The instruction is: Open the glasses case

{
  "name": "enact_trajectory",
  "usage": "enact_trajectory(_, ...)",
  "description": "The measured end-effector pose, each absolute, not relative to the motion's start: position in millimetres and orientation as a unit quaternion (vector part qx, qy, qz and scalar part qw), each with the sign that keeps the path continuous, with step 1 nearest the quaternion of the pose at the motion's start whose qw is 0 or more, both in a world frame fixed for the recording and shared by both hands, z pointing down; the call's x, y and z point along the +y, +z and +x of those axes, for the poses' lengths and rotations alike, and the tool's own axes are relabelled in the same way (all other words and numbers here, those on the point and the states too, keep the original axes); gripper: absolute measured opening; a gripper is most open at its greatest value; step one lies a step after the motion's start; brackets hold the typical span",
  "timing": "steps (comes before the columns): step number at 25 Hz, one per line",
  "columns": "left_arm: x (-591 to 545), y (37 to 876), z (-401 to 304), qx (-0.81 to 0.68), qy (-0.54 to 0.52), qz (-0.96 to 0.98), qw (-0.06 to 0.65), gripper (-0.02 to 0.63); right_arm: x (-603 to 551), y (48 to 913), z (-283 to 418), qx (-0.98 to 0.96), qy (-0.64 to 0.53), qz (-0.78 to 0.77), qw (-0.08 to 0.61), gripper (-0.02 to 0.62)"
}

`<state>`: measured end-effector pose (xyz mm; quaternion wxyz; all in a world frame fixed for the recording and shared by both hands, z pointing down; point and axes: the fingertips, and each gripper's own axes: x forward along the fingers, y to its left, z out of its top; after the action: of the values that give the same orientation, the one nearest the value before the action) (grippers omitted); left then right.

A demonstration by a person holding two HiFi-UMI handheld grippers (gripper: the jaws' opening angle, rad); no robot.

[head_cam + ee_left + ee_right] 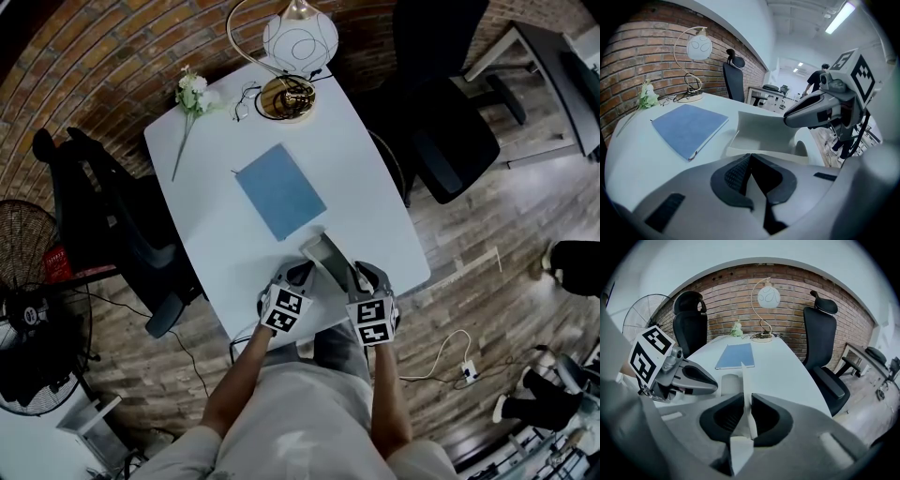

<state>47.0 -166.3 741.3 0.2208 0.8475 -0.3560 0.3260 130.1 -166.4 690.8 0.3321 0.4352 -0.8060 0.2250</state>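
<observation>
The pale glasses case (328, 255) sits at the near edge of the white table (375, 197), its lid raised. In the left gripper view the open tray (759, 140) lies just beyond my left gripper (750, 157), whose pads meet on its near rim. My right gripper (745, 397) is shut on the thin lid (744, 378), which stands edge-on between its pads. In the head view the left gripper (302, 274) and right gripper (356, 277) flank the case. Each gripper shows in the other's view: the left gripper (679, 376) and the right gripper (806, 110).
A blue notebook (279, 190) lies mid-table beyond the case. At the far end stand a globe lamp (298, 42), eyeglasses (247, 98) and a white flower (192, 94). Black office chairs (450, 141) (112, 216) flank the table; a fan (28, 253) stands at the left.
</observation>
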Motion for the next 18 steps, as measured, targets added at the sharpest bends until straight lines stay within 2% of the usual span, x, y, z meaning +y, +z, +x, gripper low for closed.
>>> enact_trajectory(18, -164.8, 743.7, 44.7, -0.354, 0.334, 0.846, 0.220, 0.003, -165.6, 694.2, 143.3, -0.794, 0.225, 0.454, 0.335, 0.048)
